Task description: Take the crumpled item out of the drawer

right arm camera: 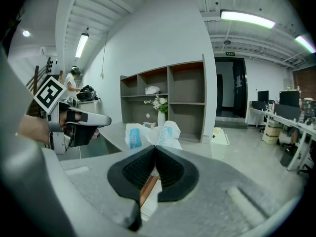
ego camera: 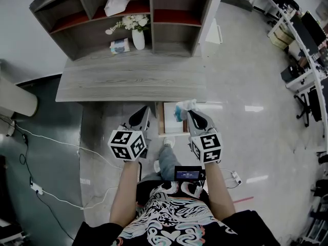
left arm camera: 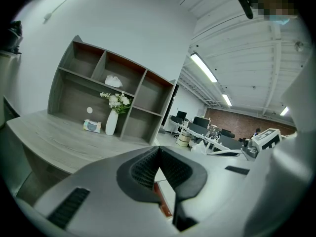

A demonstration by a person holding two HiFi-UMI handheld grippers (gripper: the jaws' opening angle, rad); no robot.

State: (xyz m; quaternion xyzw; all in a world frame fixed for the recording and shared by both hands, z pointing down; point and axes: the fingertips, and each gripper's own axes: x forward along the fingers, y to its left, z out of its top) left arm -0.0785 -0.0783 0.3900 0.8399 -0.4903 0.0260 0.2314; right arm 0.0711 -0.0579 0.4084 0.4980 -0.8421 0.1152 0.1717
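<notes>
The right gripper point(right arm camera: 155, 149) has its jaws clamped on the crumpled wrapper point(right arm camera: 152, 134), which sticks out at its 12 o'clock over the open drawer point(ego camera: 171, 123). The wrapper's blue label print is too blurred to read, and the jaws hide its lower part. At 9 o'clock, the left gripper point(left arm camera: 159, 151) has its jaws together, with nothing between them.

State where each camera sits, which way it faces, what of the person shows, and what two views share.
Head view: on the head, facing down at desk, left gripper, right gripper, forearms.
Left gripper view: on that gripper, facing over shut, empty jaws toward the shelf.
Right gripper view: on that gripper, shut on a crumpled bag; left hand visible.
Shared: both gripper views show the vase.
</notes>
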